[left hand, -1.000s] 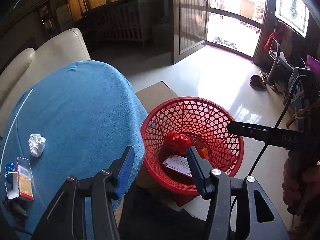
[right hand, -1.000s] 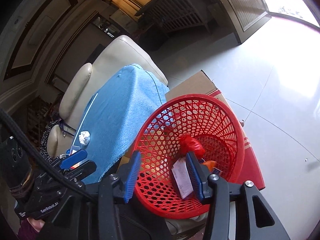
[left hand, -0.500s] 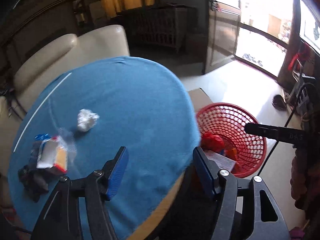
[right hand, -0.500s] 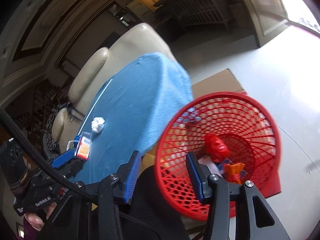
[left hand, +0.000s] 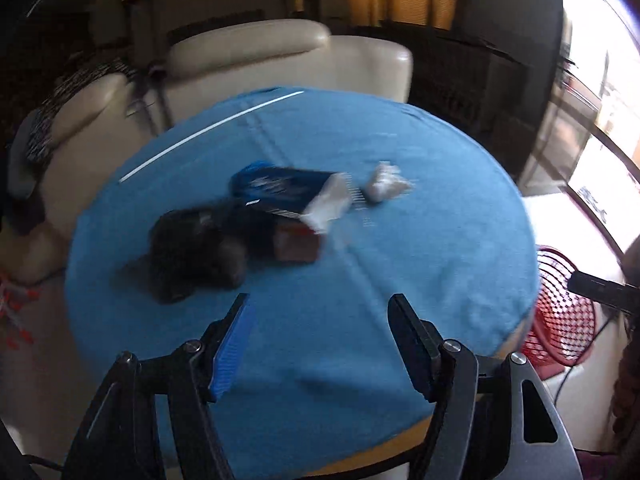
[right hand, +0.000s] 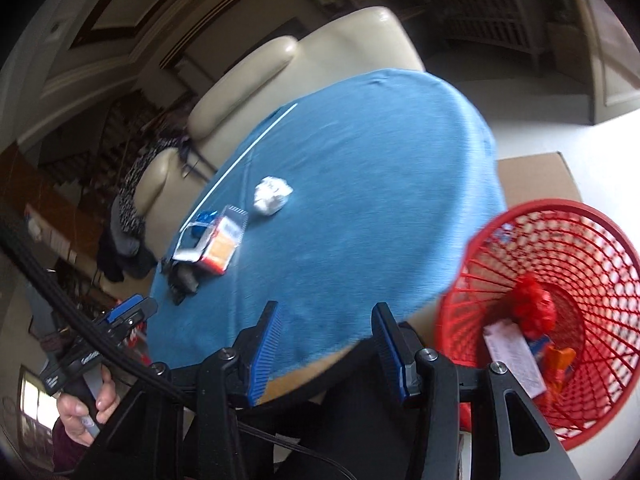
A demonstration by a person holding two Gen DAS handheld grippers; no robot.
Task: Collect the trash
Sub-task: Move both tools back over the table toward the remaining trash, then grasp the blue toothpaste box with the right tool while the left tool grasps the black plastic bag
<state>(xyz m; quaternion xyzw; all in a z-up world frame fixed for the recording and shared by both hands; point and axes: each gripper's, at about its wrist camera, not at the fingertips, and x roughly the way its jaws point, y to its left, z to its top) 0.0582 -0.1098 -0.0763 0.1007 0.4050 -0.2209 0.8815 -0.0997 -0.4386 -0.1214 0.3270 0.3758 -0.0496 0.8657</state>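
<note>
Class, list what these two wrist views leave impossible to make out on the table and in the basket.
- Dark object, left wrist view: motion blur hides what it is.
- Blue packet print, left wrist view: blurred.
- Red basket, left wrist view: contents hidden behind the blue cloth.
- White card text, right wrist view: too small.

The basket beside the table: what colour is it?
Red basket, an open lattice; the right wrist view shows it best.
</note>
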